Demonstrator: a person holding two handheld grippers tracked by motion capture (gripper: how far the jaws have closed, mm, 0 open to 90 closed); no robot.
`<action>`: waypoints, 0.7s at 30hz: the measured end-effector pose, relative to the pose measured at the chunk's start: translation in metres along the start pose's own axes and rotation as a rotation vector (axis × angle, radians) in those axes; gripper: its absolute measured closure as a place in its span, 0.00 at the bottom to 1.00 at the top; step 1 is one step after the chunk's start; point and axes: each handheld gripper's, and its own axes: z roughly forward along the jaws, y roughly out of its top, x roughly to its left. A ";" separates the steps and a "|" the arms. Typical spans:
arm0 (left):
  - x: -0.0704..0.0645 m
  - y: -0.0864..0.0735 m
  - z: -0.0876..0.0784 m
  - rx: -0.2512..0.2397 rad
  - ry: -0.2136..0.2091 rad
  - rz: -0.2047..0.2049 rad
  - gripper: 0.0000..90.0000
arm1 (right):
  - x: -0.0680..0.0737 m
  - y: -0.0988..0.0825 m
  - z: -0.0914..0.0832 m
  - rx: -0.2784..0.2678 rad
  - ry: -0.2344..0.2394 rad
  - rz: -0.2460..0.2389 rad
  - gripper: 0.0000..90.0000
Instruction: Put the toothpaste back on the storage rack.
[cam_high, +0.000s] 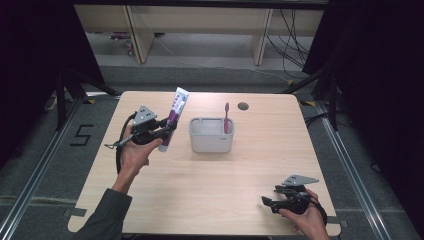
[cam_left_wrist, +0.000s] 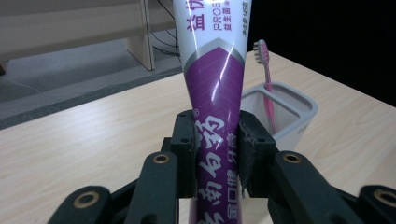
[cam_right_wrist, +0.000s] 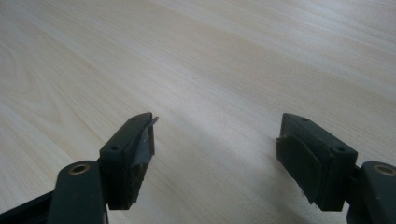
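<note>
Where black curtains hang, pale wooden table (cam_high: 210, 185).

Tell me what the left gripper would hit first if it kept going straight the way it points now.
Probably the grey holder with the pink toothbrush: it lies just right of dead ahead, past the toothpaste tube clamped in the left gripper. Depth is unclear, so it might narrowly pass.

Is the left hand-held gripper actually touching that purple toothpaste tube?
Touching. The left gripper view shows the left hand-held gripper with both jaws pressed against the sides of the toothpaste tube.
</note>
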 end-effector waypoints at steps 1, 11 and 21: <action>-0.001 0.002 0.002 -0.008 0.000 -0.005 0.79 | 0.000 0.000 0.000 0.002 -0.002 0.000 0.31; -0.011 0.020 0.024 -0.047 -0.001 -0.009 0.78 | 0.000 0.000 -0.001 -0.004 0.008 0.007 0.31; -0.024 0.032 0.051 -0.082 -0.017 -0.020 0.78 | 0.001 0.000 -0.001 0.002 0.015 0.017 0.31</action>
